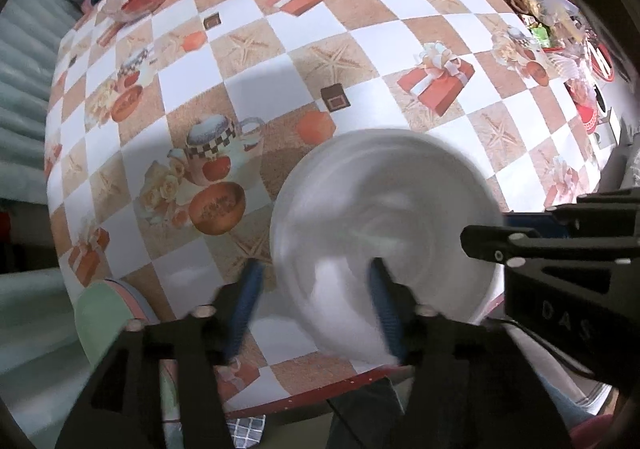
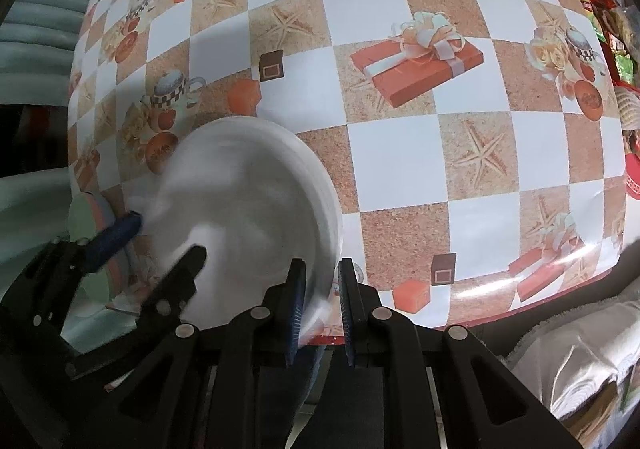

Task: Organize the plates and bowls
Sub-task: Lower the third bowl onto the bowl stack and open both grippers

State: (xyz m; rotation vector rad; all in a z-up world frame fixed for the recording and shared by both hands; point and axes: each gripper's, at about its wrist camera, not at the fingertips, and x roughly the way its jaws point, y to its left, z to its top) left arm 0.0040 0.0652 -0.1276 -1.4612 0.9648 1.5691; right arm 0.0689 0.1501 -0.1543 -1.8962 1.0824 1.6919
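- Stacked pastel plates (image 1: 104, 309) sit at the table's near-left edge, likely the sorting pile.
- Left gripper (image 1: 316, 301): jaws apart, straddling the white bowl's (image 1: 384, 225) near-left rim, pads not pressing; looks like a release.
- Bowl is motion-blurred, near the checkered tablecloth's (image 1: 280, 61) front edge.
- Right gripper (image 2: 322, 309): jaws narrow, clamping the bowl's right rim, steadying it.
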